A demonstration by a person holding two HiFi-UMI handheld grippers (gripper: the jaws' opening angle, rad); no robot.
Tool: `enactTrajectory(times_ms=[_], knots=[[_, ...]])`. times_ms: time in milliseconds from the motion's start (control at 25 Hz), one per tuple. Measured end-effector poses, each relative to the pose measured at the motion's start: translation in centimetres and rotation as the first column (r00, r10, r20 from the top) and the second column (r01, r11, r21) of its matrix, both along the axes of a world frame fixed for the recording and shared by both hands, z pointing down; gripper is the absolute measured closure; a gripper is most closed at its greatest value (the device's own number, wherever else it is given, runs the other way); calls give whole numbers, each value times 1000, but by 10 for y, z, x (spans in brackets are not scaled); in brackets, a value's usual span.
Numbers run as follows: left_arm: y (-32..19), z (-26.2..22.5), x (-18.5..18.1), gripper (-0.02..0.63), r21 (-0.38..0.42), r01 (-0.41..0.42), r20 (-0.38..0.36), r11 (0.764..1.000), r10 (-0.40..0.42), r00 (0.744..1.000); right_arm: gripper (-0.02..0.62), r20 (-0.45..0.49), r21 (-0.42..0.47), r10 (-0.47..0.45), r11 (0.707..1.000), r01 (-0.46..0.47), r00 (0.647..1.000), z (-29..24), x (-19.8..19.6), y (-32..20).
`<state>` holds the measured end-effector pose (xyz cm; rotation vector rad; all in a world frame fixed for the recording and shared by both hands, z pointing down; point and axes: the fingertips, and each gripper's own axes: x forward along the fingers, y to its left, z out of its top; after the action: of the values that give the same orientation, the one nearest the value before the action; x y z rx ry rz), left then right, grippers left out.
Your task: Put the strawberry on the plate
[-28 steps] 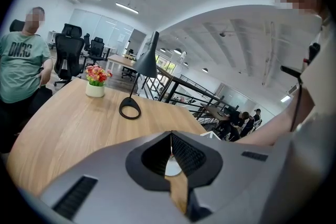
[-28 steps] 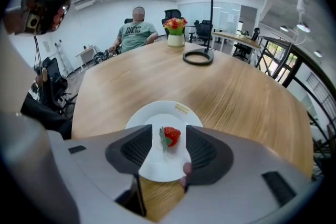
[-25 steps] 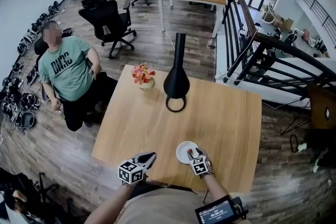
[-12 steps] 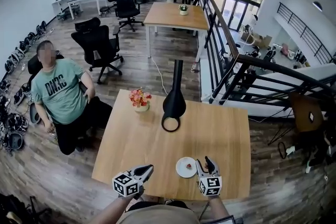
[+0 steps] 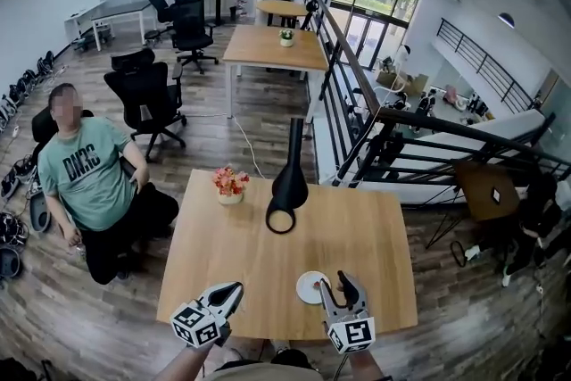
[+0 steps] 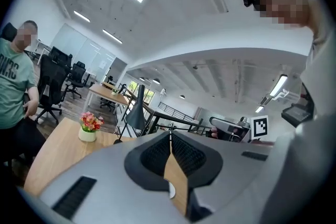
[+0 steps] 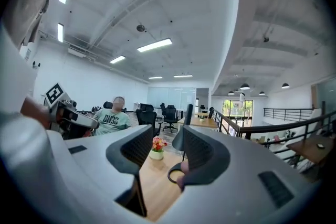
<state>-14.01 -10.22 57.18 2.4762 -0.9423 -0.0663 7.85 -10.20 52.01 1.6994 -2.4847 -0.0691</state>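
A small white plate [image 5: 309, 288] sits near the front edge of the wooden table [image 5: 268, 263], and the red strawberry [image 5: 318, 285] lies on it. In the head view my right gripper [image 5: 341, 282] is raised just to the right of the plate, open, with nothing between its fingers. The right gripper view shows those jaws [image 7: 167, 136] spread apart and pointing level across the table. My left gripper [image 5: 234, 289] hovers at the front left of the table, shut and empty. In its own view the left gripper [image 6: 170, 138] has its pads pressed together.
A tall black lamp [image 5: 287, 183] and a pot of flowers [image 5: 229, 185] stand at the far side of the table. A person in a green shirt [image 5: 85, 169] sits to the left. A black railing [image 5: 375, 134] runs at the right, with office chairs and desks behind.
Both grippers have lifted up and back from the table. The right one came off the plate, with the strawberry left lying there. The head view has tilted up.
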Motion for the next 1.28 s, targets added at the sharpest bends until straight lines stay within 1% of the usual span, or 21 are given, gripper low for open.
enactTrajectory(times_ms=[200,320,480,560,640,720,840,1080,1280], knots=[[13,-11,-23,601,42,-11,-4,999,11,1000,413,-19,40,10,999,-10,1000,-20,-25,29],[25,-11,-38,601,50,-14,-5,999,15,1000,413,-30,40,32,999,-31,999,-17,-34,48],[39,1,-50,601,52,-21,3,998,21,1000,413,-69,40,83,996,-81,994,-4,-36,75],[40,8,-54,601,55,-24,6,998,24,1000,413,-83,27,107,994,-105,991,9,-35,82],[35,11,-58,601,65,-21,9,998,21,1000,413,-99,-18,127,991,-129,987,17,-36,83],[30,12,-61,601,76,-26,16,997,24,1000,413,-113,-23,142,989,-145,983,18,-37,80],[32,21,-67,601,50,-40,36,998,38,999,413,-126,-14,161,986,-164,979,31,-37,85],[36,42,-74,601,3,-47,55,999,46,997,413,-135,-114,213,967,-228,968,65,-30,94],[39,49,-68,601,-16,-58,58,998,59,997,413,-105,-132,237,959,-250,966,70,-23,97]])
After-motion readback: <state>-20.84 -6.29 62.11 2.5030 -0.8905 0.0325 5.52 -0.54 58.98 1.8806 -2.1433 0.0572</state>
